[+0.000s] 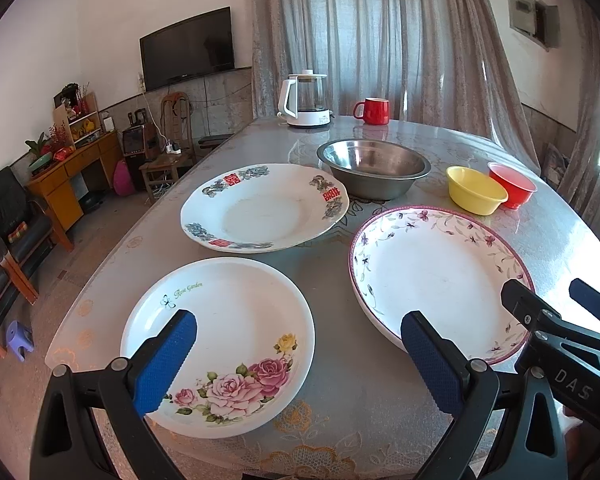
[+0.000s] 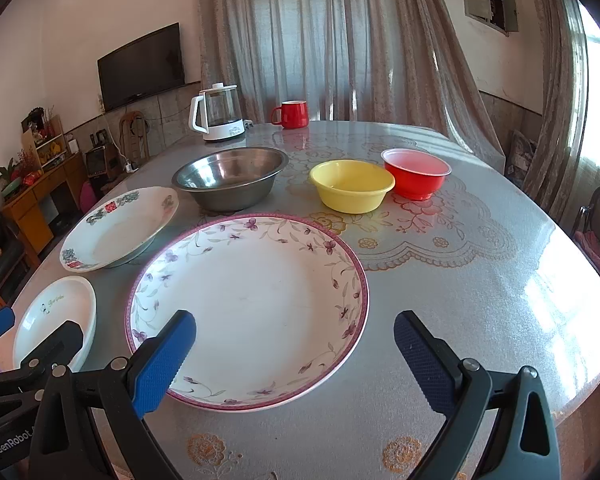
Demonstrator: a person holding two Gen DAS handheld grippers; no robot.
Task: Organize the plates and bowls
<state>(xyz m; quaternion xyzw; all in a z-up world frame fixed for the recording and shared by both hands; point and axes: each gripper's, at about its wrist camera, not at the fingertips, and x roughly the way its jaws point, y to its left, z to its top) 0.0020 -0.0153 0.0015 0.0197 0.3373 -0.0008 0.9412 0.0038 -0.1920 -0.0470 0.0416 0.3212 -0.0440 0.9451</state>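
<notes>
Three plates lie on the table: a white rose plate (image 1: 224, 344) (image 2: 56, 316) nearest on the left, a plate with red characters (image 1: 264, 208) (image 2: 120, 228) behind it, and a large purple-flowered plate (image 1: 440, 276) (image 2: 252, 304) to the right. Farther back stand a steel bowl (image 1: 374, 168) (image 2: 232, 176), a yellow bowl (image 1: 476, 190) (image 2: 352, 184) and a red bowl (image 1: 512, 184) (image 2: 416, 172). My left gripper (image 1: 298, 364) hovers open over the rose plate's near right edge. My right gripper (image 2: 296, 360) hovers open above the flowered plate's near rim. Both hold nothing.
A white kettle (image 1: 306, 98) (image 2: 218, 114) and a red mug (image 1: 374, 111) (image 2: 292, 114) stand at the table's far edge (image 2: 380, 124). A lace-patterned cover lies on the round table. Chairs, a wooden desk (image 1: 72, 172) and a TV (image 1: 188, 50) are off to the left.
</notes>
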